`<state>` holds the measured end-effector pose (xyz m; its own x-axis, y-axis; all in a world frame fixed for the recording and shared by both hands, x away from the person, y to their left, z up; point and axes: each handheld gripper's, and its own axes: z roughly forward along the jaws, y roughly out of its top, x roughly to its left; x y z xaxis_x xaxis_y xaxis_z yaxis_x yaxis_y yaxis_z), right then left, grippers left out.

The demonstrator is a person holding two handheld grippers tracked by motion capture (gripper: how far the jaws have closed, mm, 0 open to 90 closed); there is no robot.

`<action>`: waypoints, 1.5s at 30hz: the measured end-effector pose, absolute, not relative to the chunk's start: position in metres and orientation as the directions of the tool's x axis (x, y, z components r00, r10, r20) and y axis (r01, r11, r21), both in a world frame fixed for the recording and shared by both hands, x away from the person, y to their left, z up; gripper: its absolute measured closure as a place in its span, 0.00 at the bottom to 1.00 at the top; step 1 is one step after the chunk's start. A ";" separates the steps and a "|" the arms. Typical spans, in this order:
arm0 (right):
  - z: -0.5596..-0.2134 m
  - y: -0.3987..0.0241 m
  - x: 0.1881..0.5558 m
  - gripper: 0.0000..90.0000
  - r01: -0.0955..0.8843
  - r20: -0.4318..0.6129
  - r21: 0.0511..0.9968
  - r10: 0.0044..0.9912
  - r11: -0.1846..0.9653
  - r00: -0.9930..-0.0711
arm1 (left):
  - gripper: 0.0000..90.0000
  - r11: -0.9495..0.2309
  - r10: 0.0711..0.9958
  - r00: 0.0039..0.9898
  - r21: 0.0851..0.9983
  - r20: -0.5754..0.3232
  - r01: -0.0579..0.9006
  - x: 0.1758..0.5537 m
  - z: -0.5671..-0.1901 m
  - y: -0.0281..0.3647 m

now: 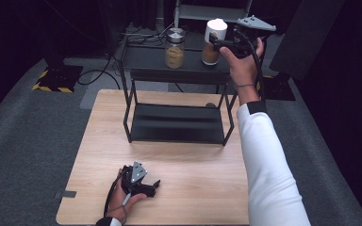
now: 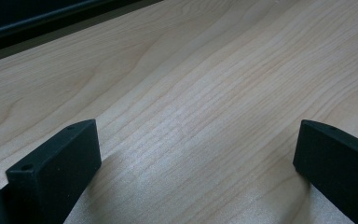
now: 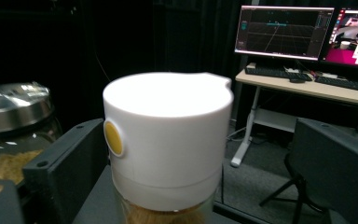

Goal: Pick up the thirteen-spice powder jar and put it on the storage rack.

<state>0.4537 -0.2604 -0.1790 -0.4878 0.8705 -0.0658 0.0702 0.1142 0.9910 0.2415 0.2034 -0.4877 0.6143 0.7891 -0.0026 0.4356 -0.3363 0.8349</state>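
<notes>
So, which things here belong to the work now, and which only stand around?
In use:
- white-lidded jar, on the rack's top shelf, between the right gripper's fingers, gap at its right
- black rack

Standing by:
- steel-lidded jar
- left gripper, open, low over the bare wooden table
- monitors behind

Light wooden table [image 1: 193, 188], black two-tier rack [image 1: 176, 123] on it, two jars on top
</notes>
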 end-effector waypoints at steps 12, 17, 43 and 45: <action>-0.189 -0.300 0.410 0.04 0.033 -0.045 0.997 0.845 0.074 -0.533 | 0.00 -0.336 0.789 0.614 0.835 -0.003 0.436 0.241 -0.488 0.203; -0.201 -0.315 0.389 0.04 0.024 -0.053 0.997 0.838 0.078 -0.544 | 0.00 -0.336 0.789 0.614 0.835 -0.003 0.436 0.241 -0.488 0.203; -0.288 -0.346 0.319 0.04 0.035 -0.104 0.987 0.793 0.156 -0.600 | 0.00 -0.336 0.789 0.614 0.835 -0.003 0.436 0.241 -0.488 0.203; -0.295 -0.346 0.315 0.04 0.026 -0.116 0.986 0.788 0.165 -0.605 | 0.00 -0.336 0.789 0.614 0.835 -0.003 0.436 0.242 -0.488 0.203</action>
